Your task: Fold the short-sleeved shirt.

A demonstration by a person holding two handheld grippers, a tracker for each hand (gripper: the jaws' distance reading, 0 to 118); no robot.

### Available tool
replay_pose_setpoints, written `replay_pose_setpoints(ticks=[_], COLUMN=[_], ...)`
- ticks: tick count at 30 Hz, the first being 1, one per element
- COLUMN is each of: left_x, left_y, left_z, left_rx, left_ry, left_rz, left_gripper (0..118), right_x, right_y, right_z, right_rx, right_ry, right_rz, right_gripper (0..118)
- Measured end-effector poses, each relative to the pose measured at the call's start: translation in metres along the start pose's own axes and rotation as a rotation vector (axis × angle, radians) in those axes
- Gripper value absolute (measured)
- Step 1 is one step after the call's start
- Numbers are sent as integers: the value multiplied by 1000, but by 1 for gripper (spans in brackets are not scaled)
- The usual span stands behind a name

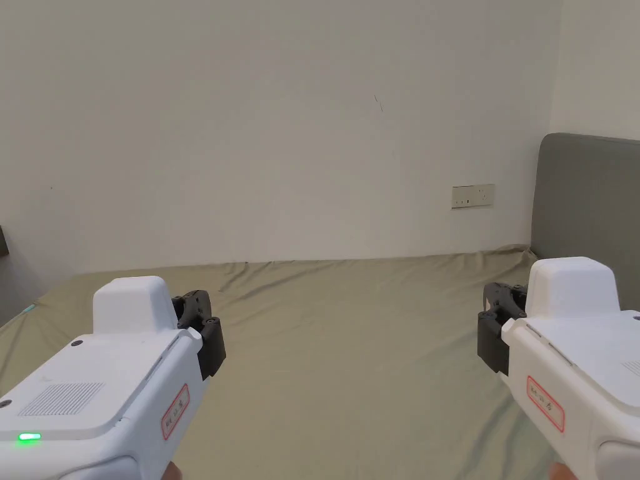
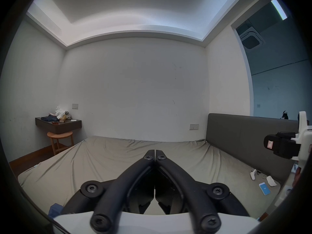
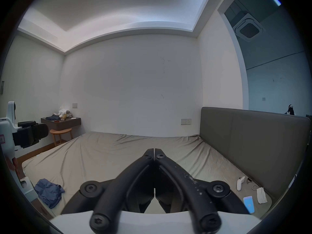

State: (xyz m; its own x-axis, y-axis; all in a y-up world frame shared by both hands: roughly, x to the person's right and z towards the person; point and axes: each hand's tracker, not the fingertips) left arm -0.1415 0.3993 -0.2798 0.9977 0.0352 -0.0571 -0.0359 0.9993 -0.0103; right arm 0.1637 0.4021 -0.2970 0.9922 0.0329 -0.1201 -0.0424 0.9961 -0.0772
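Holding nothing, the left gripper (image 2: 155, 152) hangs above the bed (image 1: 350, 350) with its jaws pressed together, empty. The blue shirt (image 3: 49, 193) lies crumpled below it and to its left, at the near edge of the mattress. The right gripper (image 3: 154, 150) is well apart to the right, jaws also closed and empty. I think the shirt could slide off that edge if one gripper drags it carelessly. Ahead of both grippers the sheet is wide and free; right of the right gripper lie a phone (image 3: 249, 204) and the headboard (image 3: 253, 144).
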Motion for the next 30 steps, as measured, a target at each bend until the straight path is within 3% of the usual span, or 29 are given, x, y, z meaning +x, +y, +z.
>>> replay_pose_setpoints(ticks=[30], left_x=[8], left_y=[6], left_z=[2], left_rx=[4], left_ry=[-2], left_rz=[-39], left_gripper=[0], right_x=[-3], right_y=[4], right_z=[3], right_rx=[14], right_ry=[4], right_rz=[4], right_gripper=[1])
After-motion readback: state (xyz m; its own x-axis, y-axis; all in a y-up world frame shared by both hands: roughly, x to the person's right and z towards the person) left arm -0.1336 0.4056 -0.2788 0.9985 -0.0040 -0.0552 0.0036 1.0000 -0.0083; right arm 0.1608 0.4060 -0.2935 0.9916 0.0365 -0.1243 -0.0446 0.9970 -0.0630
